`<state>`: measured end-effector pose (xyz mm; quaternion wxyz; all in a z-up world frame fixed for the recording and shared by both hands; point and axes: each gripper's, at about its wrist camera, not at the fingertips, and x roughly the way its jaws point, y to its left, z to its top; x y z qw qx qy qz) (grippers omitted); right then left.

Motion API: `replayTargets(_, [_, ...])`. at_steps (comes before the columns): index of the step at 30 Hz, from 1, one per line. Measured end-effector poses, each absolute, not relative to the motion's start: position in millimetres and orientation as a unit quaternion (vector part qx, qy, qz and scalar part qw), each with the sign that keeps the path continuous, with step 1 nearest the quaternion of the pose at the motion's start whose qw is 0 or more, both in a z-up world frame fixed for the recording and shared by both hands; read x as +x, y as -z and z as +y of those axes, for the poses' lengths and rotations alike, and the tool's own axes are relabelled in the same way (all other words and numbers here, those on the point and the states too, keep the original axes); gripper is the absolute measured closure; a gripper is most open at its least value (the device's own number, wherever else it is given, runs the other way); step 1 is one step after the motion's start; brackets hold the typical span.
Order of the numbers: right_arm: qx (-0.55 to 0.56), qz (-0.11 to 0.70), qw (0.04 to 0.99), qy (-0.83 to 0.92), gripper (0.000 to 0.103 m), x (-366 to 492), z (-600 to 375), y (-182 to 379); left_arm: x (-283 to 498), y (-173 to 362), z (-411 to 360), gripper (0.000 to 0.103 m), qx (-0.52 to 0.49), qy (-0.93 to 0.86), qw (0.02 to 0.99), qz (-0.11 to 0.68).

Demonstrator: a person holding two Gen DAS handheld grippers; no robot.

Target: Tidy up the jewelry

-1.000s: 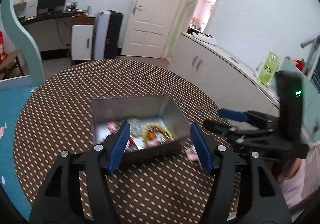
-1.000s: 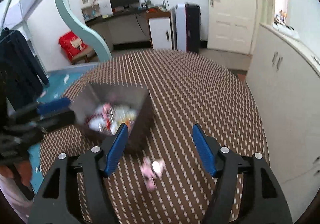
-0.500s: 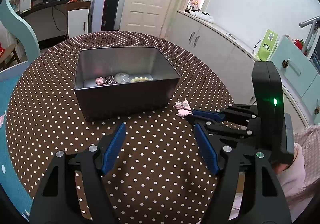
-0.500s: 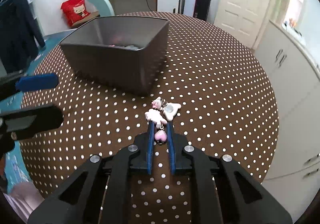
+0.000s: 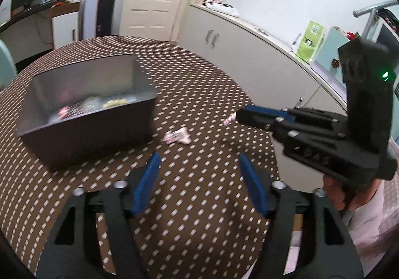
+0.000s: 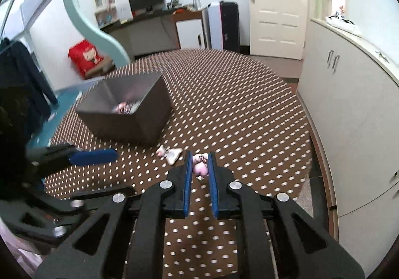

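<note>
My right gripper is shut on a pink heart charm, held just above the dotted tablecloth; the left wrist view shows the charm poking out at the closed fingertips. Two pale pink jewelry pieces lie on the cloth just left of it, also seen as pink pieces beside the box. A grey metal box with several trinkets inside stands to the left. My left gripper hovers before the pieces, its jaws closing with nothing between them.
The round table wears a brown cloth with white dots, and its edge curves close on the right. White cabinets stand beyond that edge. A person's hand holds the right gripper's handle. My left gripper's blue finger reaches in from the left.
My right gripper went from open above the pink pieces to shut on the heart charm, then drew it away from the other two. The left gripper swung right, toward the pieces.
</note>
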<state>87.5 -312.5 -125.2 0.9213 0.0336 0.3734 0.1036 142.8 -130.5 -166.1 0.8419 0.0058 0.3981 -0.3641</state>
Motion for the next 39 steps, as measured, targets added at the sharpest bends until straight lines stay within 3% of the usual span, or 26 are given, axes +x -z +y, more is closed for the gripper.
replayTargets(5, [0.051,0.361,0.925,-0.105,0.091,89.0,-328.2,119.1,148.5,167.2,-148.9,0.046,0.038,0.335,0.869,0.362])
replayTargets(12, [0.069,0.367,0.92,-0.12,0.091,93.0,-343.4,126.5,166.5,185.7,-165.4,0.056,0.074,0.302,0.871,0.381])
replayTargets(14, [0.069,0.367,0.919,-0.122,0.091,94.3,-344.7,126.5,171.9,191.8,-170.6,0.064,0.08,0.303,0.865,0.391])
replayTargets(16, [0.072,0.367,0.919,-0.125,0.091,95.4,-346.3,126.9,172.1,194.2,-172.0,0.085,0.081,0.309,0.862,0.394])
replayTargets(19, [0.075,0.367,0.919,-0.126,0.091,96.8,-348.5,126.9,174.4,195.0,-172.8,0.103,0.087,0.305,0.863,0.394])
replayTargets(27, [0.071,0.367,0.918,-0.13,0.091,95.2,-349.7,124.2,171.1,187.7,-165.5,0.102,0.084,0.293,0.87,0.387])
replayTargets(29, [0.073,0.367,0.918,-0.131,0.091,97.3,-349.7,124.1,170.8,185.8,-167.2,0.096,0.098,0.286,0.875,0.377])
replayTargets(32, [0.072,0.368,0.917,-0.132,0.091,98.7,-348.1,124.3,178.8,194.1,-172.0,0.096,0.125,0.261,0.873,0.392])
replayTargets(34, [0.071,0.369,0.916,-0.136,0.091,99.0,-348.1,124.5,181.8,196.3,-172.0,0.082,0.129,0.251,0.874,0.395])
replayTargets(39, [0.075,0.373,0.915,-0.132,0.091,102.4,-352.7,126.9,182.5,197.5,-176.2,0.072,0.134,0.263,0.868,0.399])
